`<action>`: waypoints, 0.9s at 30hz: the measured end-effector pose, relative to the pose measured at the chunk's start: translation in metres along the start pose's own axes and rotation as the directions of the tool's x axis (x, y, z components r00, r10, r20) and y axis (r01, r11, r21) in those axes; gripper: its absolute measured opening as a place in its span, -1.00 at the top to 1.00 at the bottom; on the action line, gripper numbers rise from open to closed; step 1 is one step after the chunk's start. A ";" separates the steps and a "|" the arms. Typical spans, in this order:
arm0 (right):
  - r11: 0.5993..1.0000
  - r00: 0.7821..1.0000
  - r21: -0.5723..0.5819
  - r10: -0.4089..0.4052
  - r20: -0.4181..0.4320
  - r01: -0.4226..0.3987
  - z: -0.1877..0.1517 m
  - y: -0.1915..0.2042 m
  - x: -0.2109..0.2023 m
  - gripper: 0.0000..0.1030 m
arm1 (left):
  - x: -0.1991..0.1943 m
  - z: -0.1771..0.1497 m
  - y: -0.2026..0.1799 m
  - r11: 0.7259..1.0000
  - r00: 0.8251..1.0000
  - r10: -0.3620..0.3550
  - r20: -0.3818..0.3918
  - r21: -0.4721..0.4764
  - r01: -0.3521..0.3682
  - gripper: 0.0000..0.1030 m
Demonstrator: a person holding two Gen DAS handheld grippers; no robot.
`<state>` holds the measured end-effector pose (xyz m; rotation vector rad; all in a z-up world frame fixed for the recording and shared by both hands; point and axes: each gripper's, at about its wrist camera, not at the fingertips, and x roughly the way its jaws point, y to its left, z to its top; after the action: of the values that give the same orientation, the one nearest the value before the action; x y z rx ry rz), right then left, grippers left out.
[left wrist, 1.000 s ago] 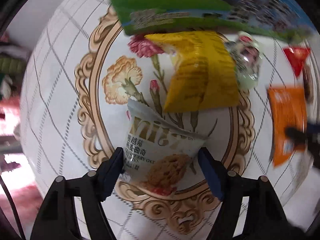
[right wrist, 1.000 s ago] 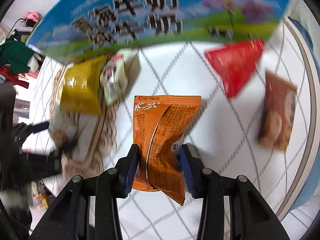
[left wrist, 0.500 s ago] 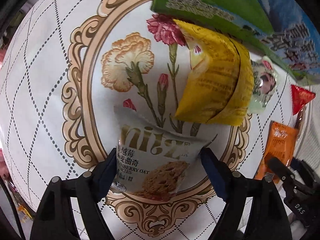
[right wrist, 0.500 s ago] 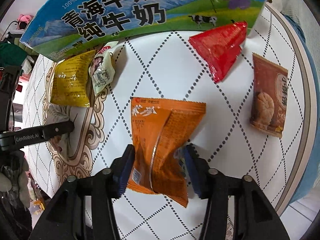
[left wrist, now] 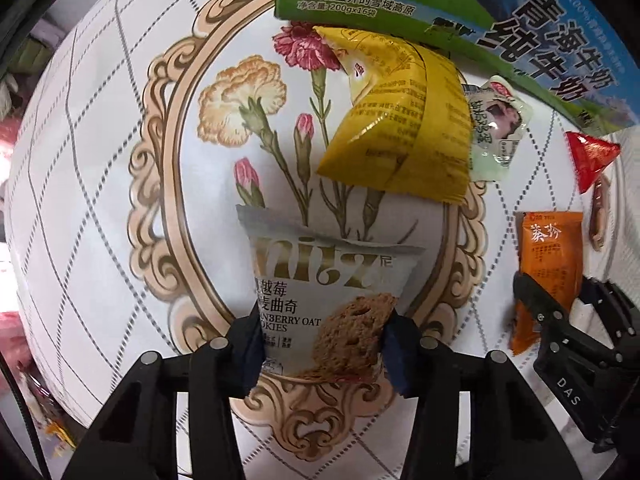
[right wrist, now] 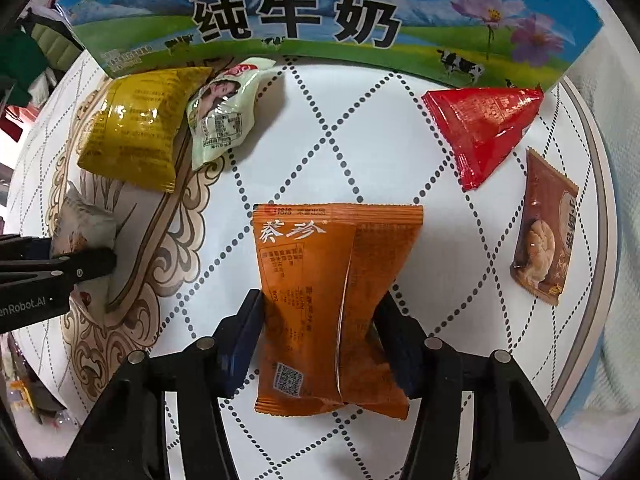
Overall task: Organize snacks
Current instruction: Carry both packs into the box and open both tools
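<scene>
A grey cranberry oat cookie packet (left wrist: 320,280) lies on the flower-print tabletop (left wrist: 120,200). My left gripper (left wrist: 320,340) points straight down and is shut on its lower half, pads pressing both sides. To its right an orange snack packet (right wrist: 332,280) lies flat on the table. My right gripper (right wrist: 320,328) straddles it, its jaws closing, pads against the packet's pinched waist. In the right wrist view the left gripper's fingers (right wrist: 80,264) reach in from the left edge over the cookie packet (right wrist: 86,220).
A blue and green milk carton box (right wrist: 320,12) stands along the far side. A yellow packet (left wrist: 404,128) and a pale green packet (left wrist: 496,128) lie before it. A red packet (right wrist: 484,128) and a brown biscuit packet (right wrist: 544,232) lie at right, near the table's rim.
My left jaws have come in from beside the cookie packet and now squeeze it. The right jaws have widened from a tight pinch, and the orange packet has spread flatter.
</scene>
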<state>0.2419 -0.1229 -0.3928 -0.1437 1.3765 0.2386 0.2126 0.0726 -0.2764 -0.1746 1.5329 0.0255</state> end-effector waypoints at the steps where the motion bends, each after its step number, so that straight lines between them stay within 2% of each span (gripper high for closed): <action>1: 1.000 1.000 0.003 0.007 0.003 -0.007 -0.002 0.000 -0.001 -0.07 | -0.002 -0.005 -0.001 1.000 1.000 -0.015 -0.005 -0.010 0.015 0.12; 7: 0.994 0.995 0.048 0.094 0.019 -0.095 -0.001 -0.012 -0.021 -0.02 | -0.018 -0.035 -0.001 0.997 0.997 -0.077 -0.008 -0.032 0.076 0.13; 11: 0.986 0.988 0.068 0.153 0.028 -0.155 0.001 -0.023 -0.039 -0.01 | -0.038 -0.042 -0.009 0.992 0.992 -0.123 0.003 -0.028 0.123 0.13; 16: 0.969 0.971 0.083 0.229 0.067 -0.234 0.004 -0.045 -0.078 0.00 | -0.091 -0.039 -0.017 0.976 0.975 -0.217 0.052 0.001 0.217 0.13; 22: 0.944 0.936 0.103 0.288 0.200 -0.313 0.038 -0.079 -0.152 0.00 | -0.163 0.001 -0.048 0.950 0.938 -0.310 0.152 0.094 0.299 0.13; 24: 0.940 0.923 0.104 0.292 0.251 -0.326 0.056 -0.093 -0.172 0.00 | -0.186 0.026 -0.058 0.948 0.931 -0.310 0.191 0.134 0.289 0.13; 27: 0.939 0.906 0.103 0.281 0.317 -0.328 0.089 -0.114 -0.198 0.00 | -0.196 0.073 -0.075 0.953 0.932 -0.283 0.227 0.172 0.248 0.13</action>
<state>0.3209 -0.2282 -0.1862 0.2344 1.1043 0.3982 0.2867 0.0258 -0.0721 -0.2566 1.2433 -0.2674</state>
